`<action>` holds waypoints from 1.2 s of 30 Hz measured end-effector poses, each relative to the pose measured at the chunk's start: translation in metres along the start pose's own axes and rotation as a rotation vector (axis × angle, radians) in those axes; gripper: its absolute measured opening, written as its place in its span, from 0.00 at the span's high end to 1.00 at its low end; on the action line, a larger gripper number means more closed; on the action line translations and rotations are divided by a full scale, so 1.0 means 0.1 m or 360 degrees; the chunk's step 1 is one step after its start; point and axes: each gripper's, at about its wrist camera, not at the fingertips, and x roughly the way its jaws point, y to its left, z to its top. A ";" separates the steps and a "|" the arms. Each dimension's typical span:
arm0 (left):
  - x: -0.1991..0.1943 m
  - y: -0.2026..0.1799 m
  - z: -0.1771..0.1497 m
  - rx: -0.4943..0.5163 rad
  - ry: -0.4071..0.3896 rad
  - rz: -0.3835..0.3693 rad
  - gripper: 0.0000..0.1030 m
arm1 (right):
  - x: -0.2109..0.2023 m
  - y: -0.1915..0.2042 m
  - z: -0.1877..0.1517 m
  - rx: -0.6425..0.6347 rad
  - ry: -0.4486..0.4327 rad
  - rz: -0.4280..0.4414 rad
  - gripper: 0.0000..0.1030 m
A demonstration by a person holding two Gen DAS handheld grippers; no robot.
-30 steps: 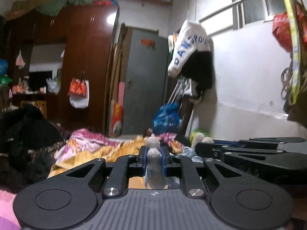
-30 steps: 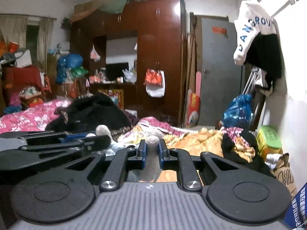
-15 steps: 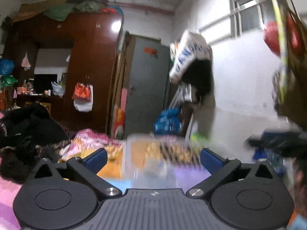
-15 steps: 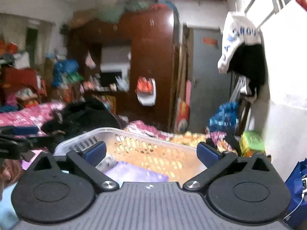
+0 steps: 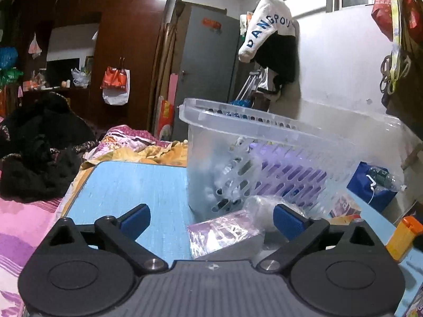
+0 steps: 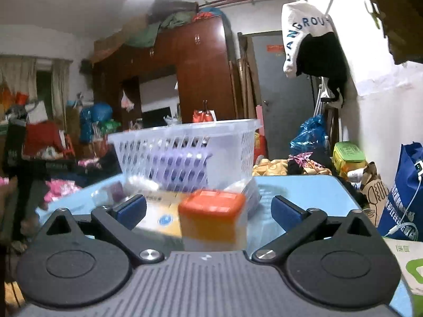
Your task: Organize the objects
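Observation:
A clear plastic basket (image 5: 277,148) stands on the light blue table (image 5: 127,185), with a purple pack and something white inside; it also shows in the right wrist view (image 6: 185,153). My left gripper (image 5: 211,218) is open and low over the table, with a purple plastic packet (image 5: 224,231) and a clear-wrapped item (image 5: 260,206) between its fingers. My right gripper (image 6: 208,208) is open, with a yellow jar with an orange lid (image 6: 212,218) between its fingers, untouched. The same jar (image 5: 403,233) shows at the left view's right edge.
Flat yellow and white packs (image 6: 161,211) lie on the table in front of the basket. A green and white box (image 6: 408,261) sits at the right. A blue bag (image 6: 404,192) stands beside the table. A cluttered bed (image 5: 34,158) lies to the left.
Both grippers let go of the white plush toy and opened wide. Both then dropped low toward the table, so the basket and the table items now fill the views.

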 end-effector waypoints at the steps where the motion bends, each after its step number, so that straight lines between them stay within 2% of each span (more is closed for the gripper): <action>1: 0.03 -0.03 -0.01 0.0022 0.0029 0.0007 0.02 | 0.03 0.02 -0.02 0.0002 0.0012 0.0016 0.02; 4: 0.06 -0.20 -0.06 0.0162 0.0087 0.0044 0.02 | -0.13 0.01 -0.15 -0.0038 0.0026 -0.0025 0.08; 6: 0.08 -0.28 -0.08 0.0220 0.0100 0.0066 0.02 | -0.17 -0.01 -0.18 -0.0059 0.0032 -0.0059 0.16; 10: 0.16 -0.23 -0.06 0.0161 0.0174 0.0095 0.04 | -0.21 -0.02 -0.23 -0.0054 0.0060 -0.0054 0.26; 12: 0.22 -0.17 -0.04 0.0103 0.0226 0.0087 0.08 | -0.19 -0.03 -0.24 -0.0056 0.0063 -0.0067 0.36; 15: 0.29 -0.16 -0.04 0.0063 0.0289 0.0058 0.14 | -0.15 -0.05 -0.27 -0.0055 0.0071 -0.0076 0.43; 16: 0.31 -0.16 -0.04 0.0049 0.0309 0.0031 0.15 | -0.14 -0.05 -0.28 -0.0056 0.0072 -0.0079 0.44; 18: 0.36 -0.17 -0.05 0.0014 0.0345 -0.0015 0.30 | -0.15 -0.04 -0.29 -0.0067 0.0068 -0.0084 0.44; 19: 0.36 -0.18 -0.06 0.0016 0.0351 -0.0003 0.32 | -0.15 -0.03 -0.29 -0.0070 0.0066 -0.0085 0.44; 26: 0.22 -0.16 -0.07 -0.0012 0.0243 -0.0046 0.33 | -0.18 -0.04 -0.30 -0.0078 0.0034 -0.0071 0.45; 31: 0.20 -0.18 -0.07 0.0006 0.0219 -0.0077 0.33 | -0.23 -0.07 -0.28 -0.0098 -0.0019 -0.0067 0.45; 36: 0.12 -0.21 -0.06 0.0052 0.0135 -0.0102 0.33 | -0.25 -0.13 -0.24 -0.0060 -0.0040 -0.0038 0.45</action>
